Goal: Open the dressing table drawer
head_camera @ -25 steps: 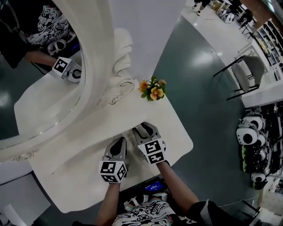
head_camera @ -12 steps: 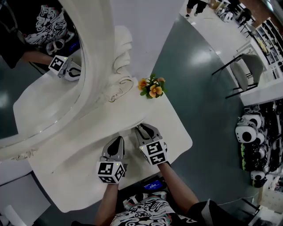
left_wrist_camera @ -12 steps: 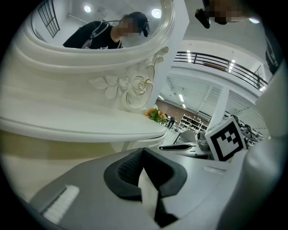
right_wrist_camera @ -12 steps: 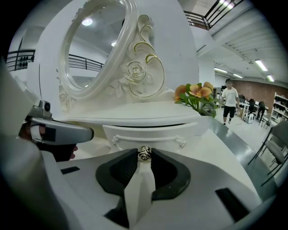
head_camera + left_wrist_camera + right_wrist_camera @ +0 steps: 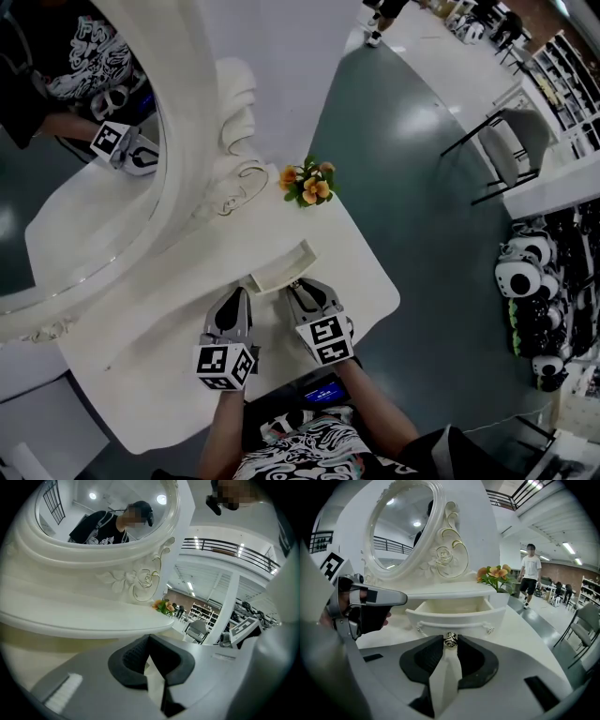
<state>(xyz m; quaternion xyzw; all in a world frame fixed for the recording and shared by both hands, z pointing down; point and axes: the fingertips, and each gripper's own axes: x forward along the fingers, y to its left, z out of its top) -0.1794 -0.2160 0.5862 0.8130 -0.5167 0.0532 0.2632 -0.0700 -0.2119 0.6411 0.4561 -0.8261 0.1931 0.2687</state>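
Note:
The white dressing table [image 5: 366, 281] carries a small drawer [image 5: 279, 271] under its mirror shelf, and the drawer stands partly pulled out. In the right gripper view the drawer [image 5: 457, 613] shows its hollow inside and a small metal knob [image 5: 450, 640] at the front. My right gripper [image 5: 450, 642] is shut on that knob, one pad on each side. In the head view the right gripper [image 5: 298, 287] sits at the drawer front. My left gripper [image 5: 236, 298] hovers just to its left over the tabletop. Its jaws [image 5: 149, 638] are shut with nothing between them.
An oval mirror [image 5: 75, 169] in an ornate white frame [image 5: 234, 141] rises behind the drawer. A small bunch of orange flowers [image 5: 305, 183] stands at the table's back right corner. A chair [image 5: 511, 150] and shelves of gear [image 5: 525, 291] stand to the right. A person [image 5: 529, 576] walks in the background.
The drawer has slid out from under the shelf. My right gripper has drawn back toward me with the knob in it. The left gripper has lifted a little beside it.

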